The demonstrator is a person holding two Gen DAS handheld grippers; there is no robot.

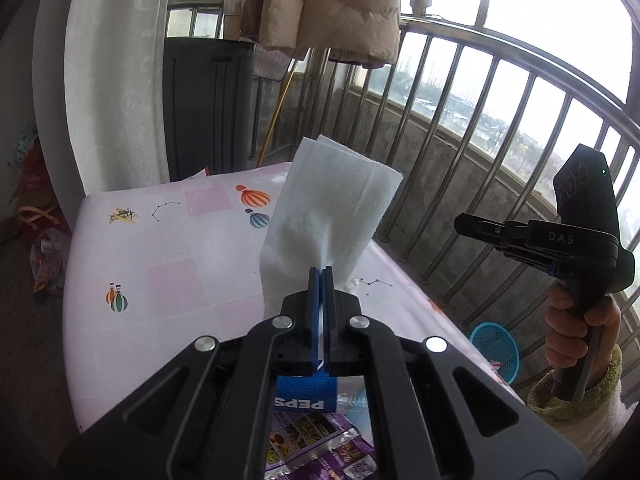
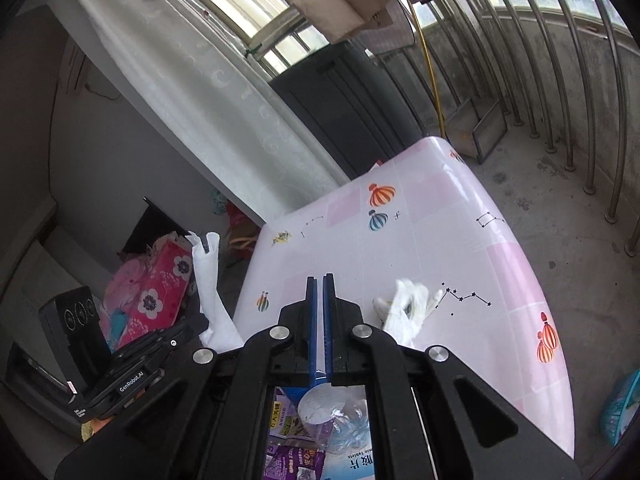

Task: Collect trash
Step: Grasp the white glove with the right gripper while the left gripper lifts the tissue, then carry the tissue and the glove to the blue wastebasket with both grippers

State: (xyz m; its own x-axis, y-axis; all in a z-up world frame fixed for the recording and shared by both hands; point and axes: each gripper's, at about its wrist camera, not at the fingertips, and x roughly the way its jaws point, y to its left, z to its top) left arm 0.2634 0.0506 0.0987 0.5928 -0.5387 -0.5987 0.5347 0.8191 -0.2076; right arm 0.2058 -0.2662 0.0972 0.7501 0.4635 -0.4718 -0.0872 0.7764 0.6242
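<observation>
My left gripper (image 1: pixel 322 270) is shut on a white paper tissue (image 1: pixel 332 208), which stands up above the jaws over the table (image 1: pixel 180 260). The right wrist view shows that tissue (image 2: pixel 208 280) at the left, rising from the left gripper (image 2: pixel 200 322). My right gripper (image 2: pixel 320 280) is shut with nothing seen between its blue pads; in the left wrist view it (image 1: pixel 460 223) hangs at the right, held by a hand (image 1: pixel 580 328). A crumpled white tissue (image 2: pixel 404 308) lies on the table (image 2: pixel 440 240) just right of the right gripper. Below both grippers lie a clear Pepsi bottle (image 2: pixel 336 412), (image 1: pixel 304 394) and a purple wrapper (image 1: pixel 320 452), (image 2: pixel 292 456).
A blue mesh basket (image 1: pixel 494 350), (image 2: pixel 624 408) sits on the floor beside the table's right edge. A metal railing (image 1: pixel 500 120) runs along the balcony behind. A beige coat (image 1: pixel 332 4) hangs overhead. Pink flowered bags (image 2: pixel 160 288) are piled on the floor at the left.
</observation>
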